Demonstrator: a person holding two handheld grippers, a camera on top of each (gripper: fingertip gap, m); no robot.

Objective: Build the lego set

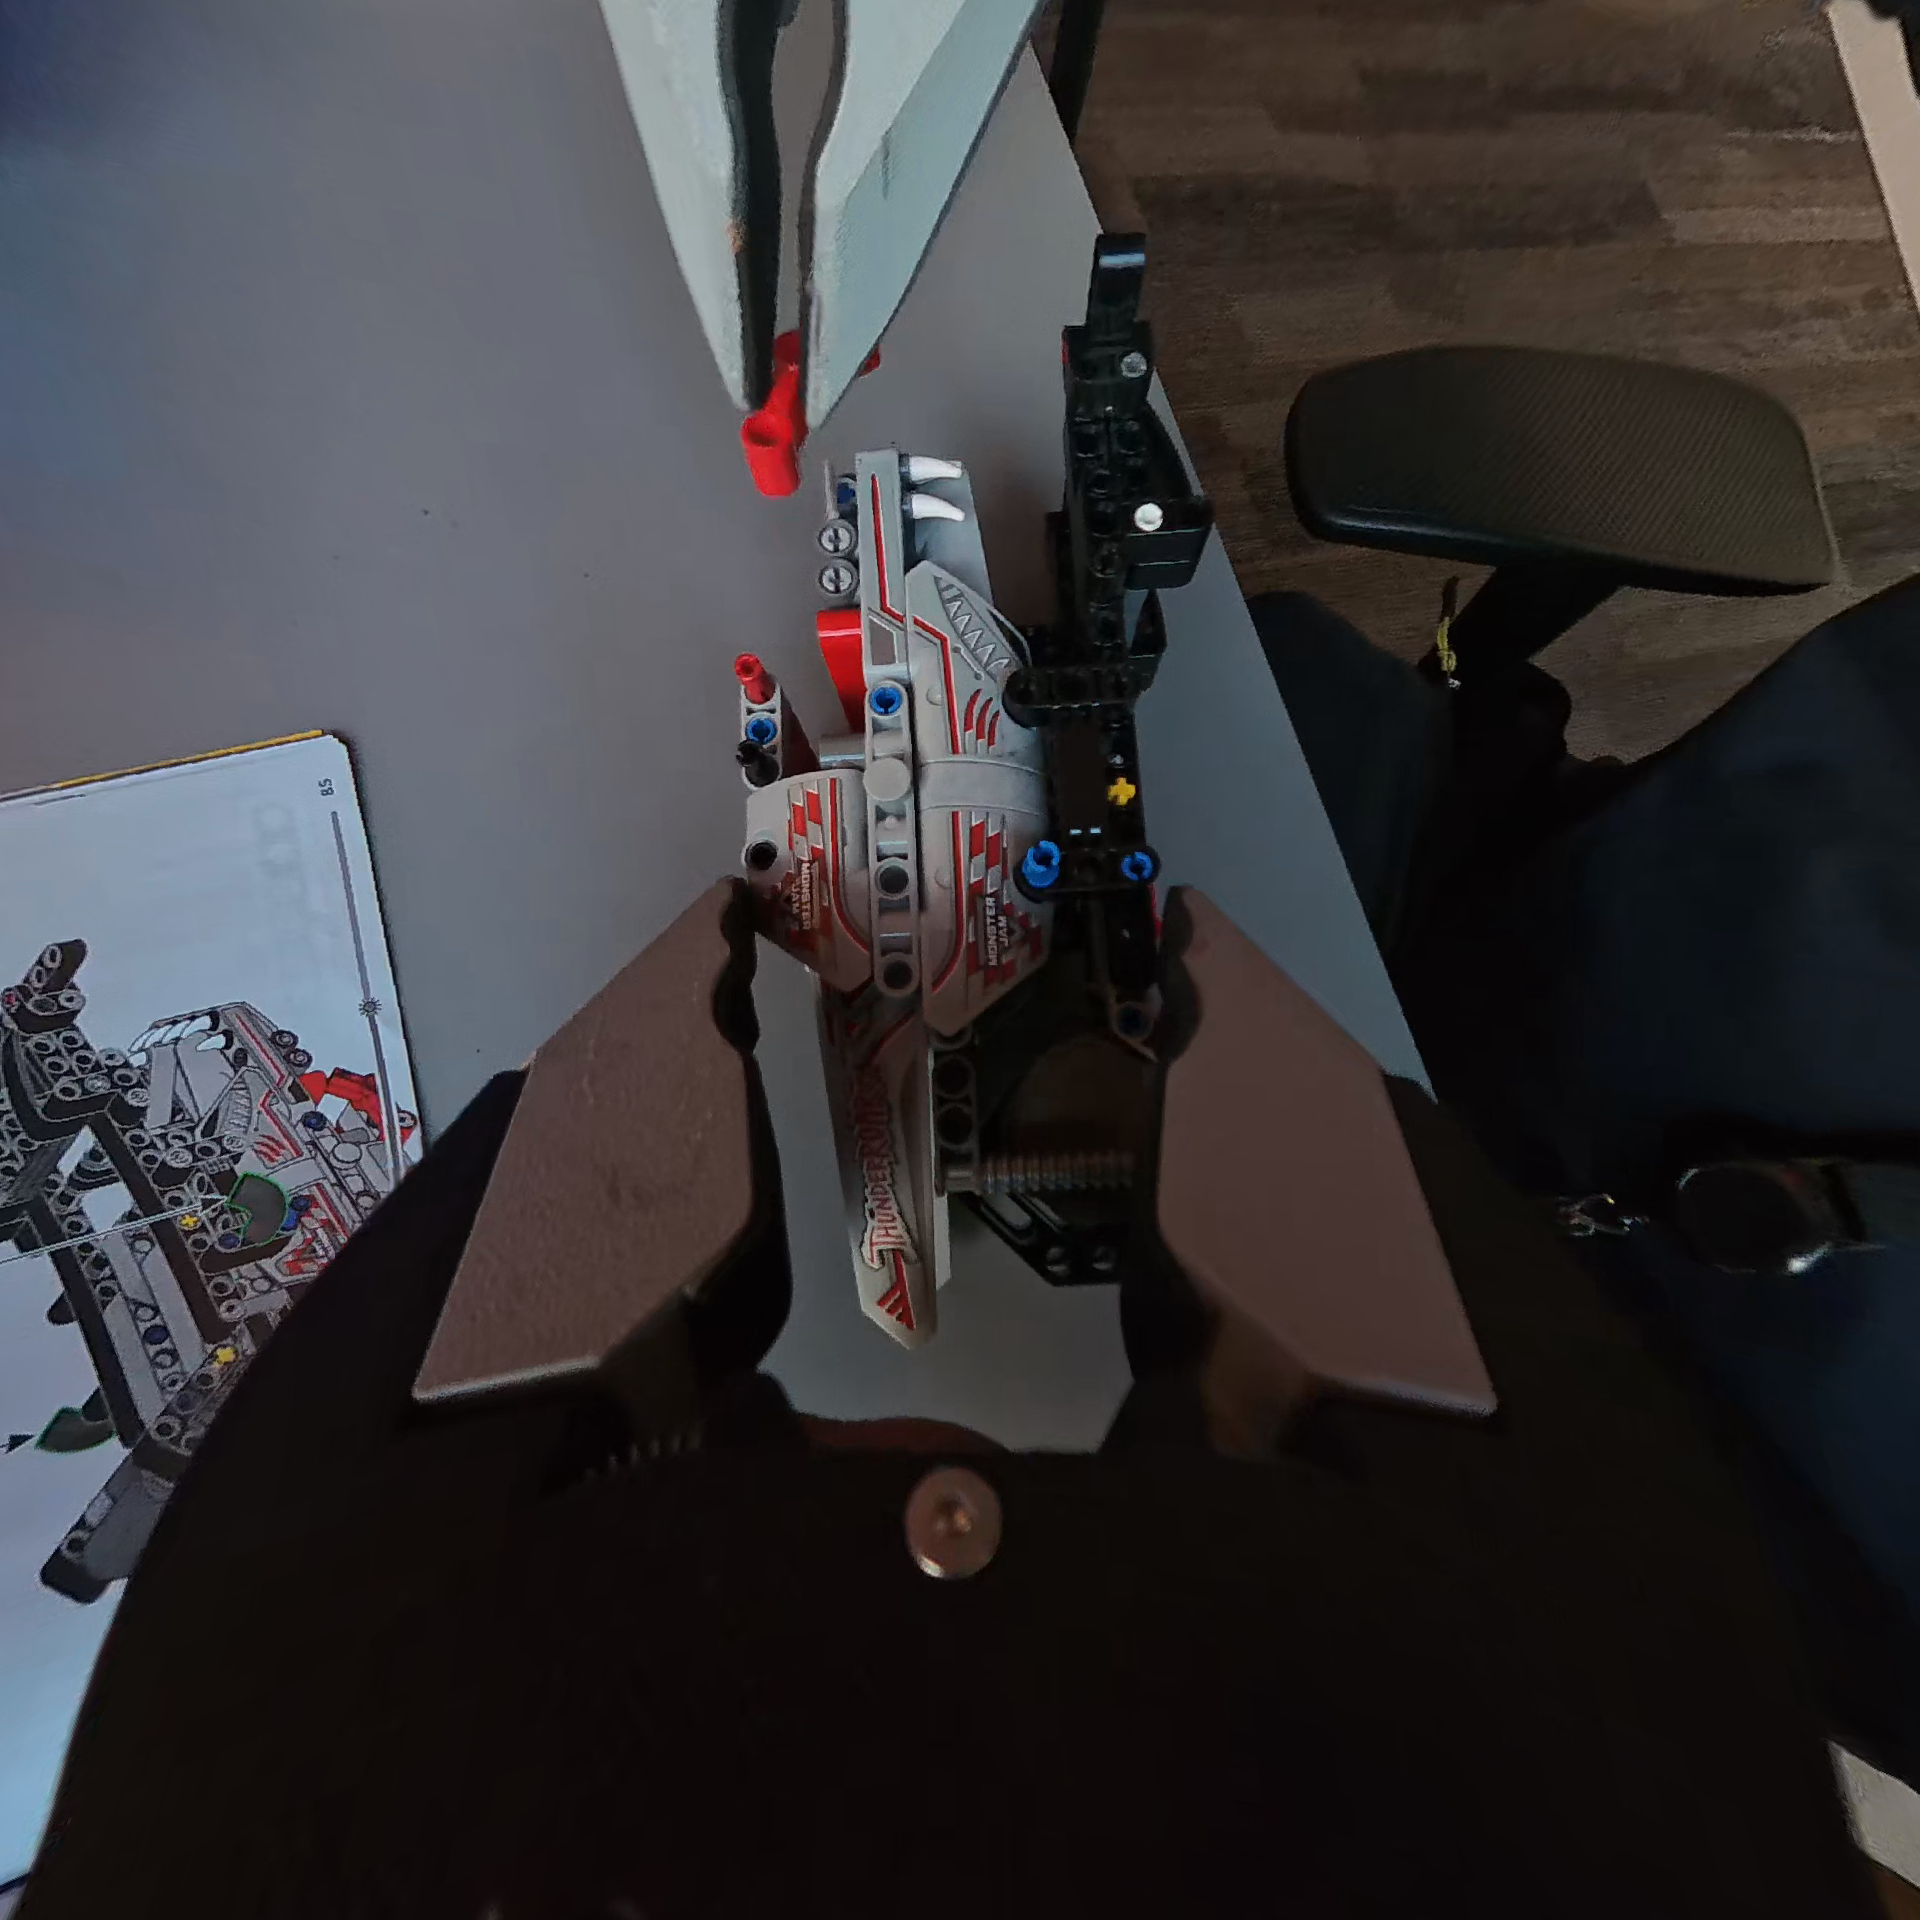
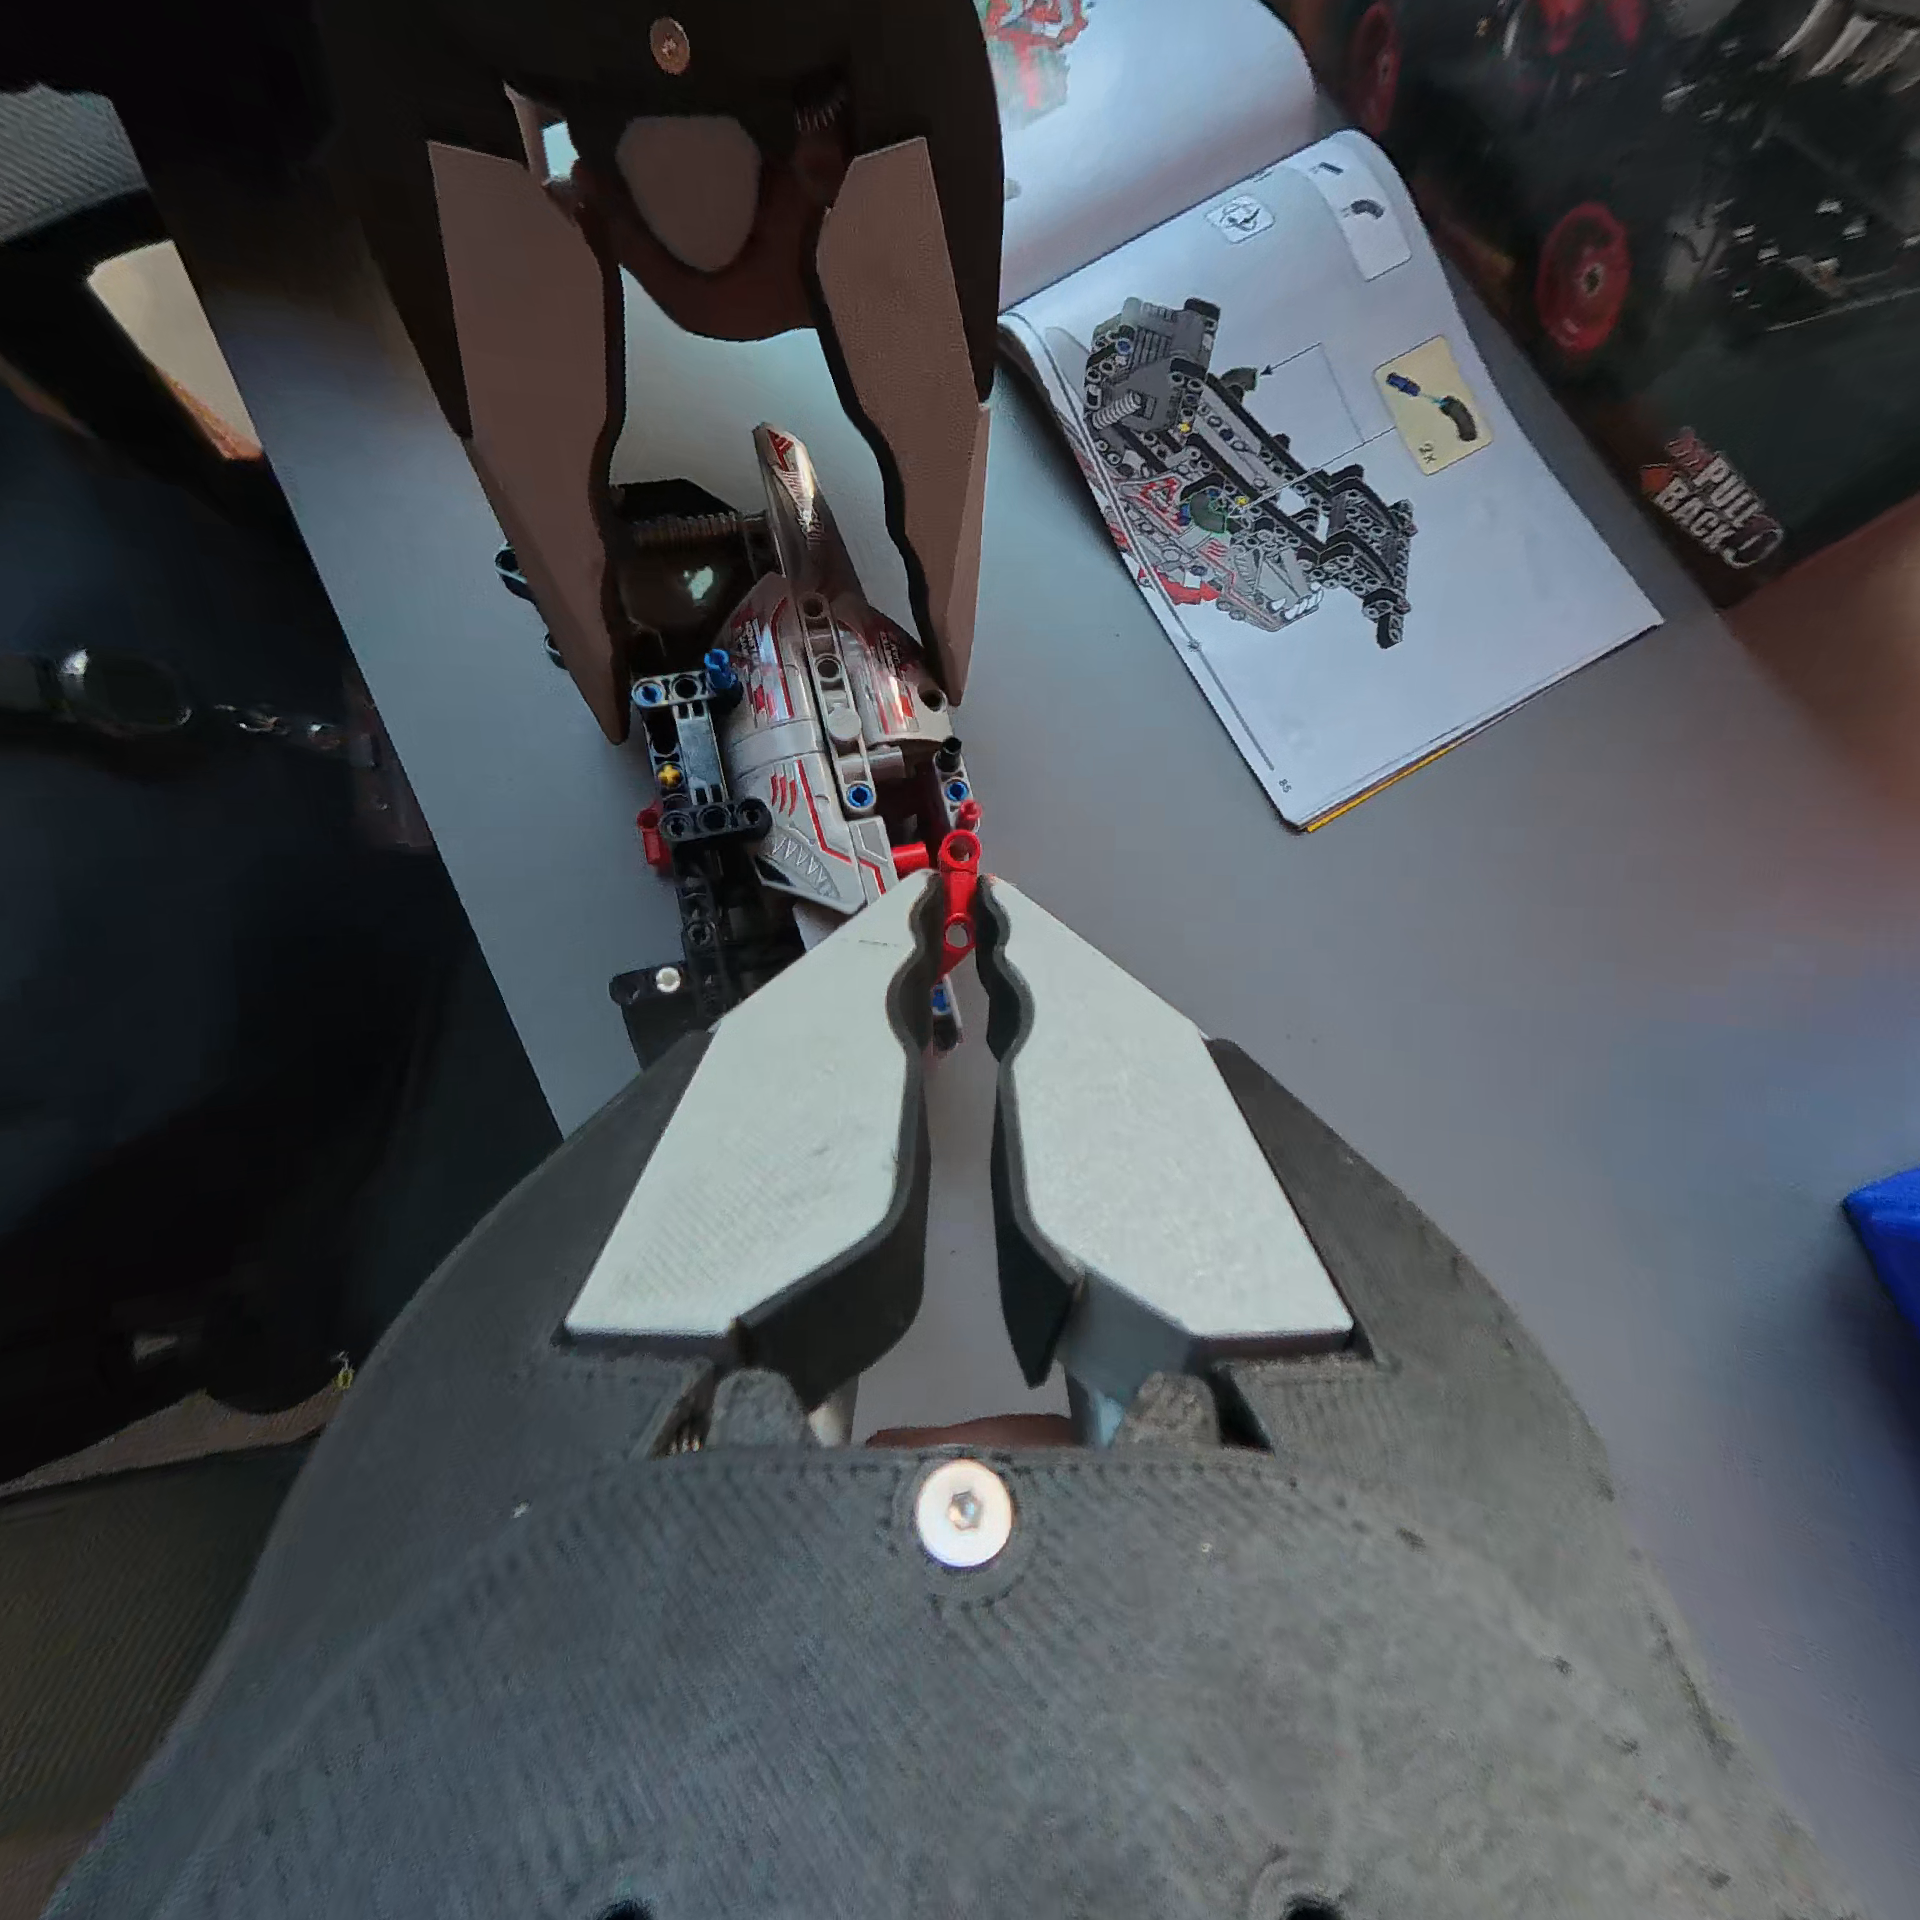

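So we've got the model lying on its side on the grey table, right at the edge nearest the person's lap. Our left claw is spread wide around its rear half, one finger just touching the grey curved panel and the other beside the black frame, so it's straddling the thing; we can't tell if it's actually gripping. The right claw comes in from the opposite end, clenched on a small red piece that sticks out past its tips, just beside the model's red and blue pins near the nose. The manual lies open on the table well off to one side, with the box beyond it and something blue at the frame edge. A black chair sits past the table edge.
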